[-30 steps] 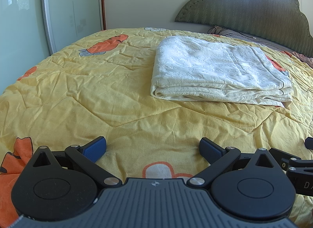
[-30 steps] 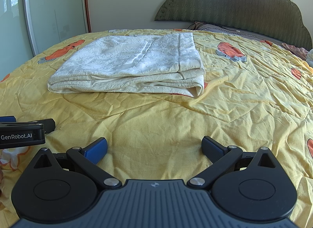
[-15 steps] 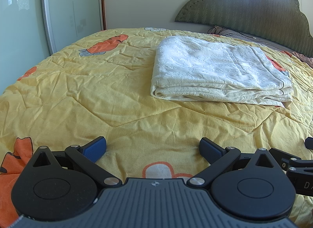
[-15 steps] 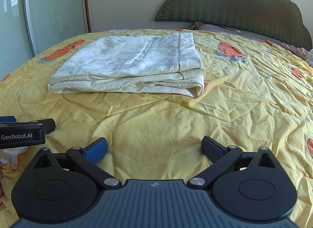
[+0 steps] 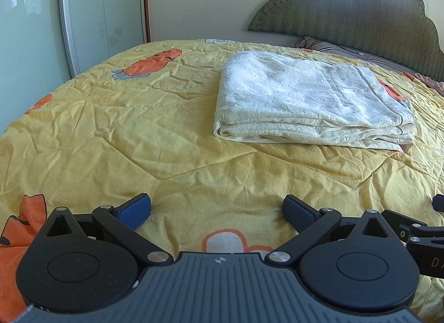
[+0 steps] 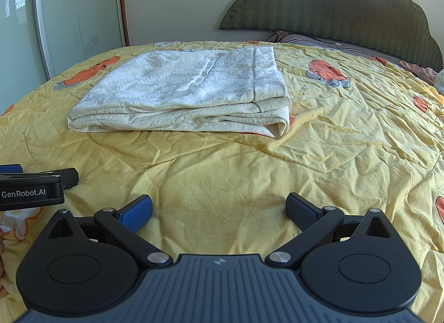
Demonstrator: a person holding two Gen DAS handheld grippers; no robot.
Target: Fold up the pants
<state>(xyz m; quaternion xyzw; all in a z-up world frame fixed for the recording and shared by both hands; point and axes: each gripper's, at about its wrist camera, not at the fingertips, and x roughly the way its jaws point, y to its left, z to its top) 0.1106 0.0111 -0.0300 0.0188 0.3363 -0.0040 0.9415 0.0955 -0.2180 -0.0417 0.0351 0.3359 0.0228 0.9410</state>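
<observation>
The pants [image 5: 310, 106] lie ahead of your fingers, well apart from them, on the yellow bed [image 5: 138, 142]. They are already a flat, squared packet with several layers stacked at the near edge, so I judge the folding is done, or almost done. In the right view the packet [image 6: 183, 95] sits ahead and a little to the left of your fingers; in the left view it sits ahead and to the right.

Your left gripper [image 5: 216, 212] has its fingers spread wide and they hold nothing; only the bed cover shows between them. Your right gripper [image 6: 219, 210] is the same: fingers apart, nothing between them. Both rest low, near the cover, side by side. Each one appears at the edge of the other's view.

What is left, if anything, is small. The bottom layers stick out a little beyond the top ones at the near edge. You could straighten this, but it is only my opinion that it needs it.

Some things you cannot check from here:
- The far side of the packet is hidden behind its own top surface.
- How many folds are inside, you cannot count for sure.
- Whether your fingers touch the cover or hang just above it is not clear.
- At the far right of the bed, near the headboard [image 6: 333, 4], some other cloth [image 6: 419, 69] is cut off and hard to identify.
</observation>
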